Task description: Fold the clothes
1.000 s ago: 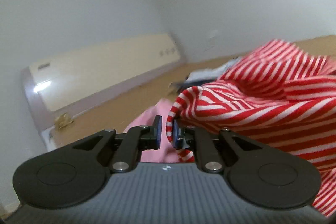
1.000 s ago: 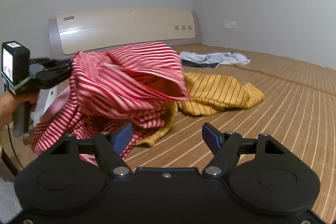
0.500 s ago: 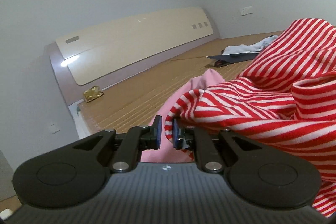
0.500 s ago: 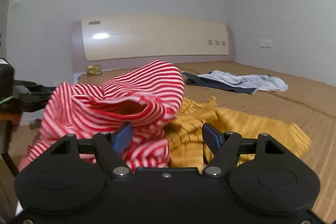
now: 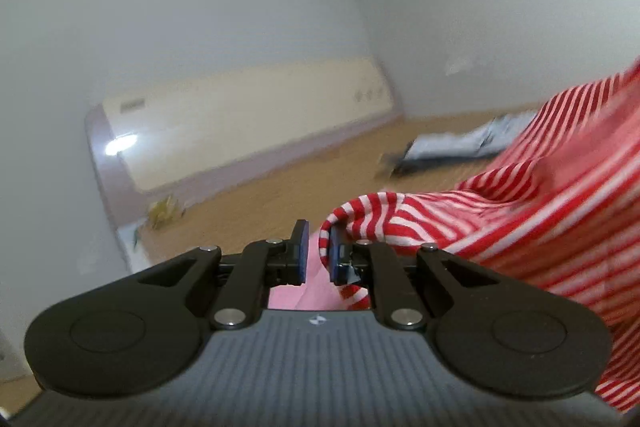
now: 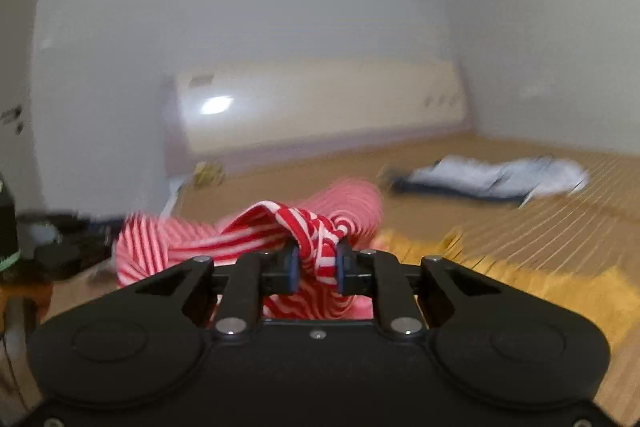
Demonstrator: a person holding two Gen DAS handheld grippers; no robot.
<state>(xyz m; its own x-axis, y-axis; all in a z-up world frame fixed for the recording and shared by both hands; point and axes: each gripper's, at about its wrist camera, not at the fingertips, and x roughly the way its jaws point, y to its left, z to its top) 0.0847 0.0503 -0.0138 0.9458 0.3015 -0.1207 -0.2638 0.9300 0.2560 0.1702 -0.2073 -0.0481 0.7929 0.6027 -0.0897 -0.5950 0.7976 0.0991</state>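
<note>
The red-and-white striped garment (image 6: 256, 239) hangs bunched between my two grippers, lifted off the woven bed mat (image 6: 552, 211). My right gripper (image 6: 315, 265) has its jaws drawn in on a thick wad of the striped cloth, which fills the gap between the blue pads (image 6: 294, 267). My left gripper (image 5: 316, 255) has its jaws nearly closed; a rolled edge of the striped garment (image 5: 500, 223) sits against the right-hand pad, with a narrow gap showing beside it, and the cloth sweeps up and away to the right of the striped edge. Under that edge a pink garment (image 5: 308, 291) shows between my left fingers (image 5: 300, 251).

Seen from my right wrist, a mustard-yellow garment (image 6: 540, 283) lies just right of the striped one, touching it on the mat. Farther back and to the right of the striped garment a pale blue-grey garment (image 6: 492, 179) is spread flat, well apart from it. Behind the striped garment stands the cream headboard (image 6: 320, 107), and a small yellowish object (image 6: 208, 173), too blurred to identify, rests at its foot. To the left of the striped cloth, my left gripper's dark body (image 6: 60, 251) appears at the frame edge.
</note>
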